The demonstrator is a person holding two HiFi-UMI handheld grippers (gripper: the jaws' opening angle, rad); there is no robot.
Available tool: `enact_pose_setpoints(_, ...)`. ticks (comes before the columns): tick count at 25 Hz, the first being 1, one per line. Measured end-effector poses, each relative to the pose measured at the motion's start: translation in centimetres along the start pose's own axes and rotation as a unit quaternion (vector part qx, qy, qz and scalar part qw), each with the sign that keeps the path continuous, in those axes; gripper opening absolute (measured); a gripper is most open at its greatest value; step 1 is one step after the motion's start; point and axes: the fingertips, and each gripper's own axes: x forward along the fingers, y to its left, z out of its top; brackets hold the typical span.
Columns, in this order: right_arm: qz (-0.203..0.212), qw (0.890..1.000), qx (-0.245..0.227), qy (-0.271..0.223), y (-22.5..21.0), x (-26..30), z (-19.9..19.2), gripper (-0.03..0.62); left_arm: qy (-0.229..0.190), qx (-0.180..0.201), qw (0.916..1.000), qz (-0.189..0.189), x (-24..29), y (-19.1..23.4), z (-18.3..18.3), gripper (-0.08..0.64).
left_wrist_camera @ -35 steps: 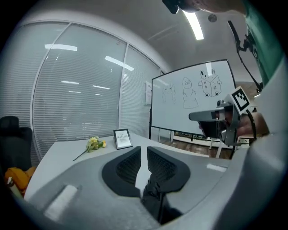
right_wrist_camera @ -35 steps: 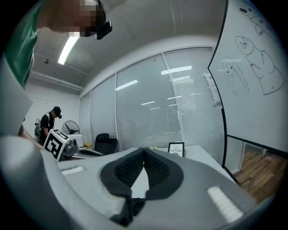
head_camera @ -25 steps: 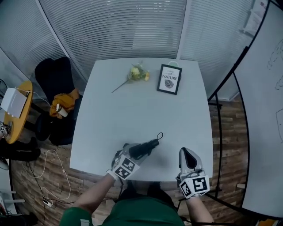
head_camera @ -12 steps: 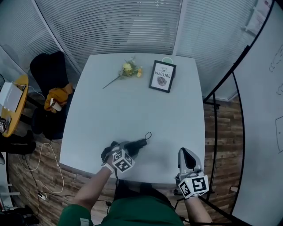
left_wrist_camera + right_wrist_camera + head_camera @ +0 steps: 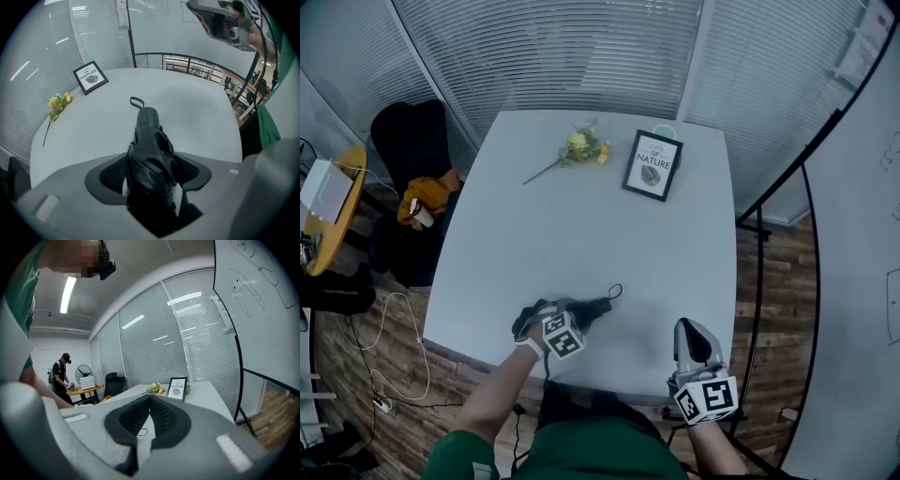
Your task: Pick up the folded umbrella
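Your left gripper point(image 5: 574, 320) points steeply down at the near edge of the bench point(image 5: 581, 234). Its jaws have just been opening and now stand wide apart, with the folded umbrella point(image 5: 150, 159) lying between them, not clamped. The umbrella is black and lies flat on the bench. Its bunched fabric end sits in between the pads, and its handle and wrist loop point(image 5: 615, 291) point away from you toward the bench middle. Your right gripper point(image 5: 150, 397) is held about level off the near right corner, well apart from the umbrella, with its jaws together and nothing in them. For text, the black-framed picture point(image 5: 653, 166) at the far side reads "OF NATURE" over a leaf drawing, and a word above that is too small to read. Yellow flowers point(image 5: 581, 147) lie just left of the frame. The bench is plain pale grey. The room has glass walls with white blinds point(image 5: 553, 56), a whiteboard point(image 5: 253, 296) with sketches on your right, and a wood plank floor point(image 5: 773, 281). A black chair point(image 5: 412, 150) with something orange on it stands on your left, next to a round yellow table point(image 5: 333, 220) where a person point(image 5: 60, 373) stands by a fan.
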Motion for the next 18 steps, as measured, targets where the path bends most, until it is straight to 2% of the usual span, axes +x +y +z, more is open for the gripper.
enact_pose_setpoints(6,0.017,1.000,-0.007,-0.002,1.0,1.2,1.0,0.003,0.018,-0.004,0.9998,-0.009,0.4,0.1,0.1,0.300)
enact_pose_setpoints(11,0.026,1.000,-0.010,-0.012,2.7,1.6,1.9,0.003,0.016,0.010,0.9998,-0.011,0.3,-0.2,0.1,0.267)
enact_pose_setpoints(18,0.010,1.000,-0.013,-0.017,2.8,1.6,2.7,0.003,0.001,0.025,0.9997,-0.003,-0.8,-0.7,0.2,0.250)
